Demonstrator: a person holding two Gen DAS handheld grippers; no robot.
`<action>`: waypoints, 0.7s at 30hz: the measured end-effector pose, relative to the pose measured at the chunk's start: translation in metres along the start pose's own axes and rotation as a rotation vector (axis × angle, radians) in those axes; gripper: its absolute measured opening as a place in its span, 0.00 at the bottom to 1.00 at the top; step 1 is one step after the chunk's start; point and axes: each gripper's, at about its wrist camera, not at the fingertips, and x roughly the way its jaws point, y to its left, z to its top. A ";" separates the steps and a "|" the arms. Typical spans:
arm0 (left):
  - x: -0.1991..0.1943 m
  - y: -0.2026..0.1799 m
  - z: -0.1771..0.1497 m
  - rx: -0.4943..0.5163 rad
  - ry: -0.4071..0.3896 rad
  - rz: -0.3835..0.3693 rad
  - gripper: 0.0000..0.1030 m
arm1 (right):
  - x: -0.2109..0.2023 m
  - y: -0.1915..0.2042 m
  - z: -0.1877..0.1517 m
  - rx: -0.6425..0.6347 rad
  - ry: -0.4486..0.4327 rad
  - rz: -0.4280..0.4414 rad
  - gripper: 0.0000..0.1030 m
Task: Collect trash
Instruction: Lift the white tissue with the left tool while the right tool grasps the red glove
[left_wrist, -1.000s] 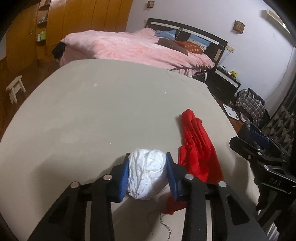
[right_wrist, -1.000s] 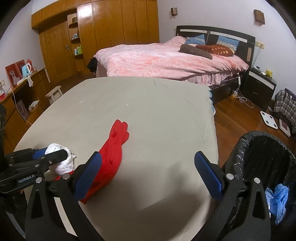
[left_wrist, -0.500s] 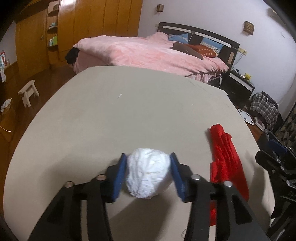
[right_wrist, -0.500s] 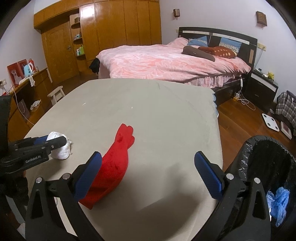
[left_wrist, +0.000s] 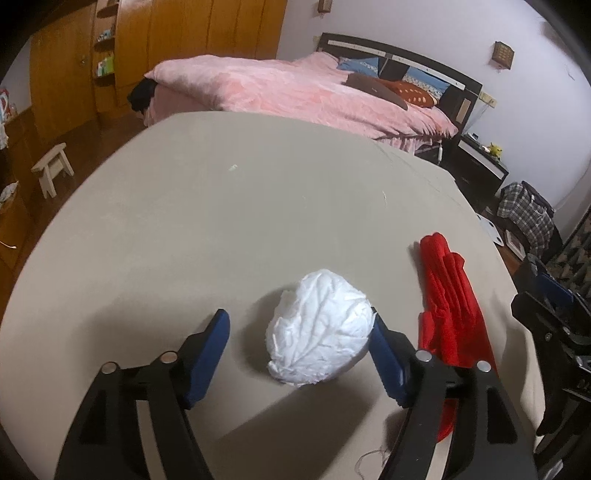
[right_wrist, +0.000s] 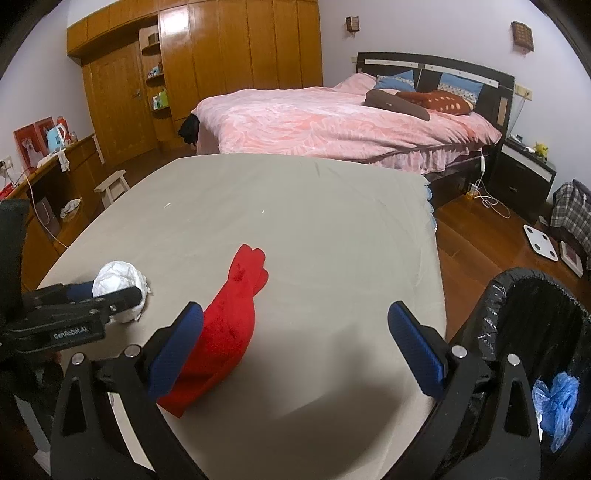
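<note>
Our left tool (left_wrist: 299, 354), its jaws just opened wide, brackets a white paper wad (left_wrist: 320, 343) on the table (left_wrist: 184, 229), touching only its right pad; our right tool (right_wrist: 295, 347) gapes empty, farther away.

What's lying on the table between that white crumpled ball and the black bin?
The red cloth lies between the white paper wad and the black trash bin, then bare tabletop. The right wrist view shows it best.
</note>
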 end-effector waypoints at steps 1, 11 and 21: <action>0.000 -0.002 0.000 0.010 -0.002 -0.006 0.62 | 0.000 -0.001 0.000 0.002 0.001 -0.001 0.94; -0.004 -0.015 0.001 0.039 -0.032 -0.030 0.35 | 0.001 -0.001 0.000 0.009 0.008 0.009 0.94; -0.014 0.005 0.004 0.028 -0.063 0.041 0.35 | 0.014 0.026 0.000 -0.011 0.033 0.049 0.94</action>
